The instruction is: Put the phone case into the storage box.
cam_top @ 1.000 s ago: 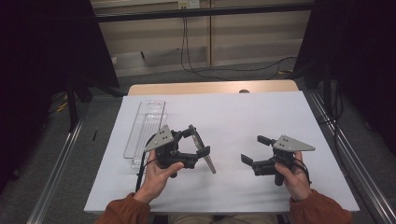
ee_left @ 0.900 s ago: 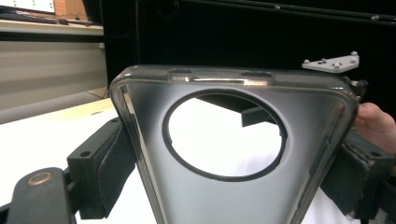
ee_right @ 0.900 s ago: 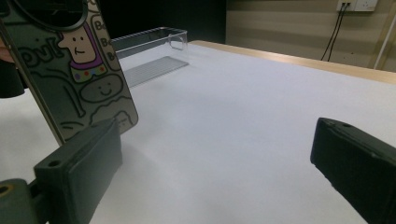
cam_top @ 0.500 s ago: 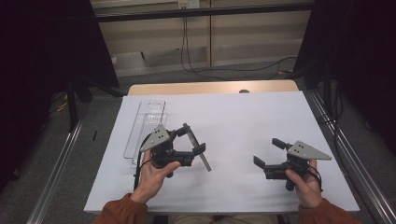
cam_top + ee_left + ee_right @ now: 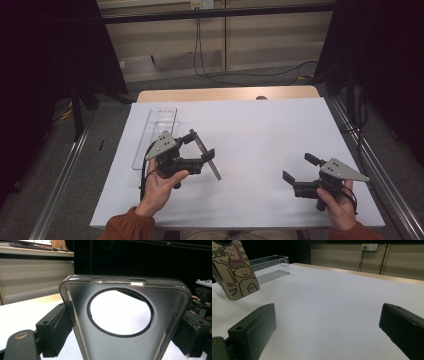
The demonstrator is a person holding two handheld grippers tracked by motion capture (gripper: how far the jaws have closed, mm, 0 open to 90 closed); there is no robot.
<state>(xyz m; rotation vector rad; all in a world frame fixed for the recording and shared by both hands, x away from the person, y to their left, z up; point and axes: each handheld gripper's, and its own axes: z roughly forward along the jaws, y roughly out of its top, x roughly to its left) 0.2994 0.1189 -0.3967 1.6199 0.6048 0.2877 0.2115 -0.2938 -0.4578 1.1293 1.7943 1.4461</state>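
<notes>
My left gripper [image 5: 201, 145] is shut on a phone case [image 5: 214, 170], held edge-on above the left middle of the white table [image 5: 270, 125]. In the left gripper view the translucent grey case [image 5: 165, 307] stands between the two pads [image 5: 58, 331], and its round camera hole shows the table behind it. Seen from the right gripper view, the case's outer side [image 5: 235, 272] carries cartoon drawings. Low over the table's front right, my right gripper [image 5: 299, 167] is open with nothing between its jaws, also seen as my right gripper [image 5: 329, 332].
A clear plastic tray [image 5: 155, 131] lies near the table's left edge, just beyond the left gripper, and shows as the clear tray [image 5: 269, 265] in the right gripper view. A wooden strip [image 5: 225, 94] runs along the table's far edge. Metal rails flank both sides.
My right gripper has drawn away to the right and toward the person, staying open. The left gripper has shifted slightly left with the case still in it.
</notes>
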